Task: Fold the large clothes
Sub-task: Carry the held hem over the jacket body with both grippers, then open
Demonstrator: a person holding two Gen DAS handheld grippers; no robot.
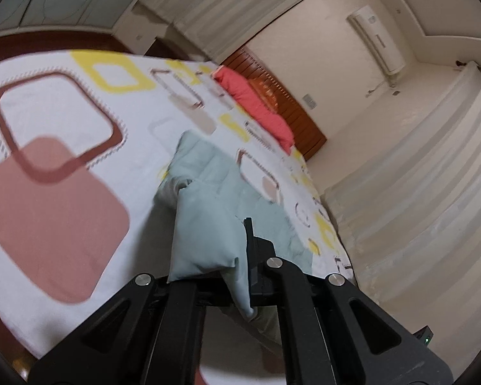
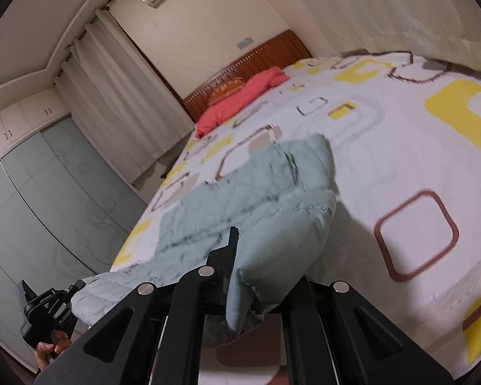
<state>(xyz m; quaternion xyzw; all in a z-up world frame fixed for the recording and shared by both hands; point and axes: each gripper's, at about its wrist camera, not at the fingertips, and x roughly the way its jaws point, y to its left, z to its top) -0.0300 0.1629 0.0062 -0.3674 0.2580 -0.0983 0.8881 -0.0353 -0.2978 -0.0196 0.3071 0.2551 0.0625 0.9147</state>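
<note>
Your left gripper [image 1: 240, 256] is clamped on a bunched corner of the pale green quilted jacket [image 1: 208, 211], the padded fabric wedged between the two black fingers and spilling over the left one so that only the right finger's edge shows clearly. Your right gripper [image 2: 256, 272] pinches another bunched end of the same jacket [image 2: 256, 199], with a fold of cloth hanging down between its fingers.

From the right wrist view, your left gripper [image 2: 48, 304] shows at the lower left, held in your hand [image 2: 51, 351], with the jacket's hem reaching across to it. So the garment is stretched between your two grippers along the near edge of the bed [image 2: 400, 160], while its far portion lies on the bedspread, towards the middle of the bed. The bedspread is white with yellow, brown and pink rounded squares.

A coral-red pillow [image 1: 256, 102] lies at the head of the bed against the brown wooden headboard [image 1: 291, 109]. Pale curtains [image 1: 417, 192] hang alongside the bed, an air conditioner [image 1: 376, 43] is mounted high on the wall, and a wardrobe with frosted glass doors [image 2: 48, 192] stands on the other side. Both views are slightly motion-blurred.
</note>
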